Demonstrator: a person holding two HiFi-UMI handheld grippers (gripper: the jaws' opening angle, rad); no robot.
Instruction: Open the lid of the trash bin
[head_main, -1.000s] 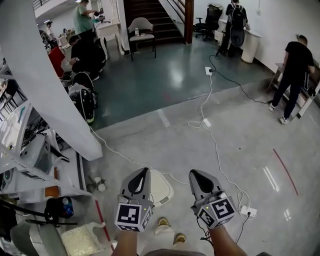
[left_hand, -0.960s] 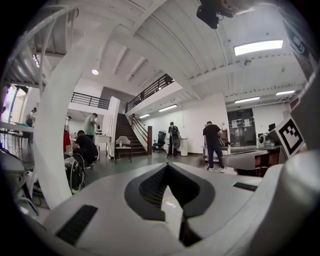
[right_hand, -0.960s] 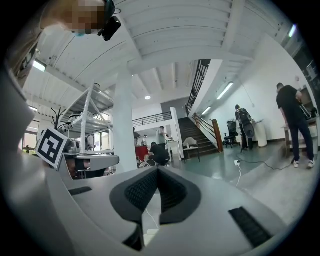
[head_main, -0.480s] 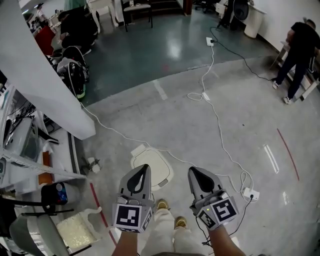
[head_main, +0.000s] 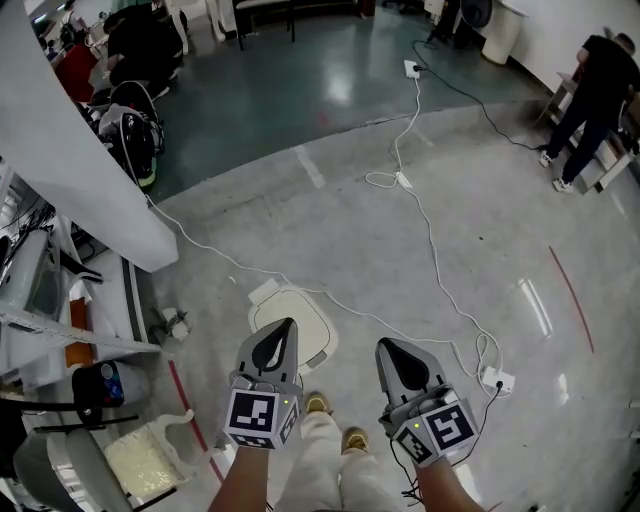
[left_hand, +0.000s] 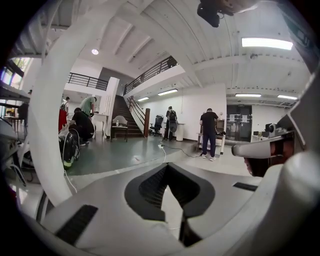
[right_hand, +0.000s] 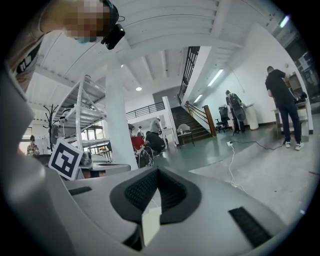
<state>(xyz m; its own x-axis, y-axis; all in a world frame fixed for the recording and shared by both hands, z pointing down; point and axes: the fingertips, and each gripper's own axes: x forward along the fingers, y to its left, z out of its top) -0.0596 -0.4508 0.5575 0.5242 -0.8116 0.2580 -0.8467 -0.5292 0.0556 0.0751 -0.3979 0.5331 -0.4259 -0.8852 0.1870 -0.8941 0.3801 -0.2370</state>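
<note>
Hovering closed left claw (head_main: 283, 330) over trash bin (head_main: 320, 342) edge | right claw (head_main: 386, 348) closed | lid (head_main: 306, 314) seemingly down

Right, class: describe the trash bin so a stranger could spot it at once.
Start at the white pillar on the left, then look down towards the person's shoes. The trash bin sits just beyond the tip of the left gripper; its cream, rounded-square lid sets it apart.

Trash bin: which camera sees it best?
The head view. It looks down on the trash bin, showing its closed pale lid just beyond the left gripper, which covers its near edge. Both gripper views look across the room and do not clearly show it.
</note>
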